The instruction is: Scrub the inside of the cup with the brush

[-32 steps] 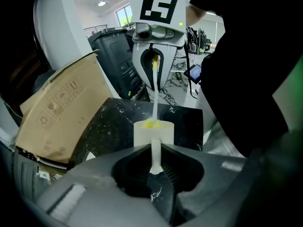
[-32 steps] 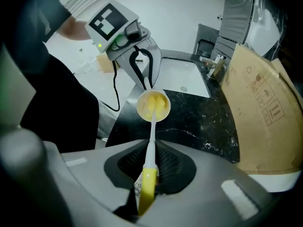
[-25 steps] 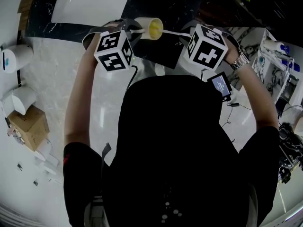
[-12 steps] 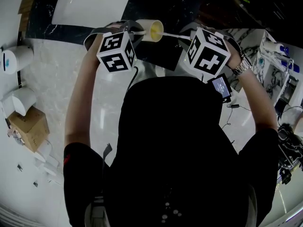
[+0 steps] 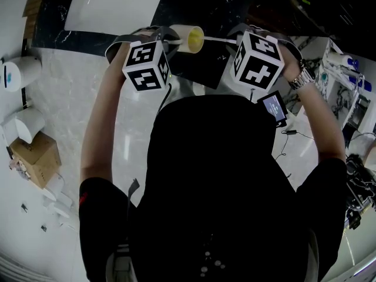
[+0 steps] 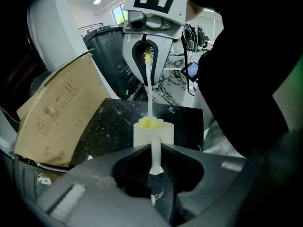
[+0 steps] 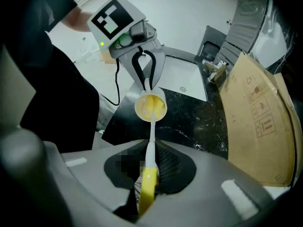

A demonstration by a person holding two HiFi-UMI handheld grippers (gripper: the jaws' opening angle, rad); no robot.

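A cream cup point(image 5: 187, 38) lies on its side in the air over a black marble counter point(image 5: 194, 63), mouth toward the right. My left gripper point(image 5: 167, 40) is shut on the cup's handle point(image 6: 155, 156), with the cup's body point(image 6: 153, 132) just beyond the jaws. My right gripper point(image 5: 230, 40) is shut on a brush handle point(image 7: 148, 174), white with a yellow end. The thin white shaft point(image 6: 150, 91) runs into the cup's mouth point(image 7: 150, 107), and the yellow brush head point(image 6: 151, 122) sits inside. The two grippers face each other: the right gripper point(image 6: 147, 56) shows beyond the cup, as does the left gripper point(image 7: 144, 82).
A white sink basin point(image 5: 111, 4) is set in the counter behind the cup. A brown cardboard box point(image 6: 57, 112) leans at one side, next to a dark bin point(image 6: 111, 56). A small screen device point(image 5: 274, 106) hangs at the right. Another carton point(image 5: 35, 157) and white rolls point(image 5: 20, 69) lie at the left.
Both grippers have shifted slightly up and inward. The cup has nudged a little to the right, with the brush still inside it. Both grips hold as before.
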